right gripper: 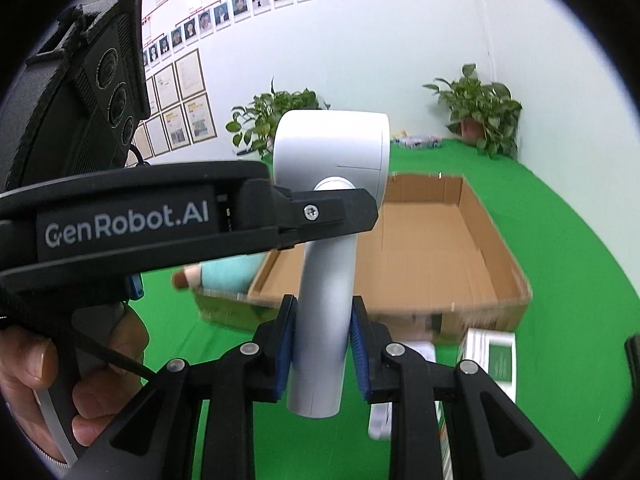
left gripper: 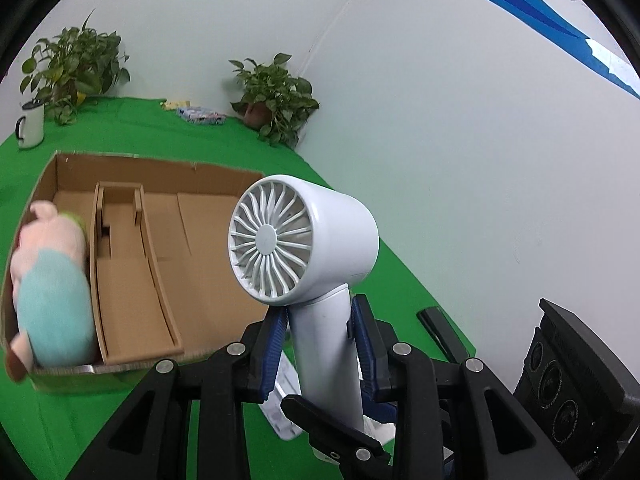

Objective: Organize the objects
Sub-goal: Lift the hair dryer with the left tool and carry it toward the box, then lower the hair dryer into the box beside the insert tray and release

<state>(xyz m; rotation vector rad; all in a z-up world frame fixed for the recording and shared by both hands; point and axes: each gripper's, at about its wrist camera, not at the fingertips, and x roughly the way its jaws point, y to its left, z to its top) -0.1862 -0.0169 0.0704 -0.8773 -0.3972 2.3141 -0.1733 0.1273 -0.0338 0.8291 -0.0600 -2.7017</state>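
The white plastic handheld fan [left gripper: 304,240] is held in the air above the green cloth table [left gripper: 360,264], and both tools pinch its handle. The left gripper [left gripper: 320,344] presses its blue pads on the handle just under the round head, and the right gripper [right gripper: 323,344] clamps lower on the same handle. The left tool crosses the right wrist view and hides part of the fan. In the open brown cardboard box [left gripper: 160,248], a pink and teal plush toy [left gripper: 50,280] lies in the left compartment, blurred. A white flat object under the left gripper is mostly hidden.
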